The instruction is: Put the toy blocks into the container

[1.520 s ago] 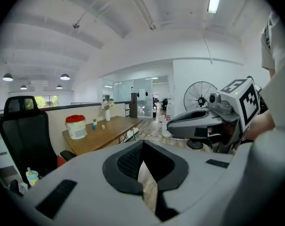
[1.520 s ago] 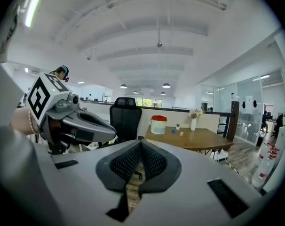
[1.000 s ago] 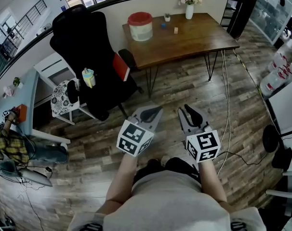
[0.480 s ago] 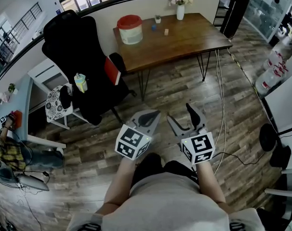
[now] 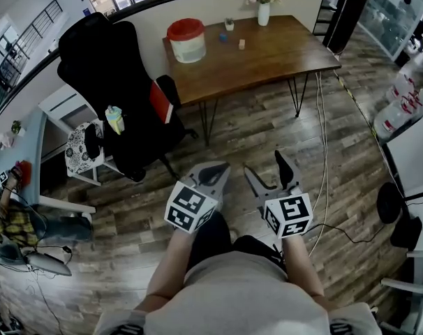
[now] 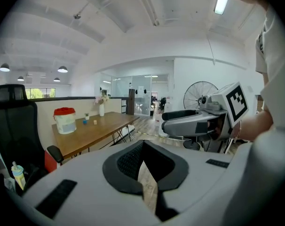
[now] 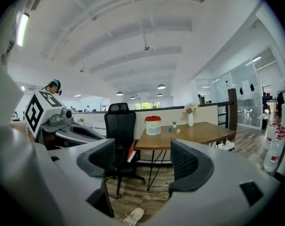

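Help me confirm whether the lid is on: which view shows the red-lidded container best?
The head view: the container appears largest there, unobstructed, red lid seated, at one end of the table. The left gripper view and right gripper view show it smaller, side-on and far off.

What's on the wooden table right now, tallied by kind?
Toy blocks: 2, a blue block and a tan block
Container with red lid: 1
Small potted plant: 1
Vase of flowers: 1
Total: 5
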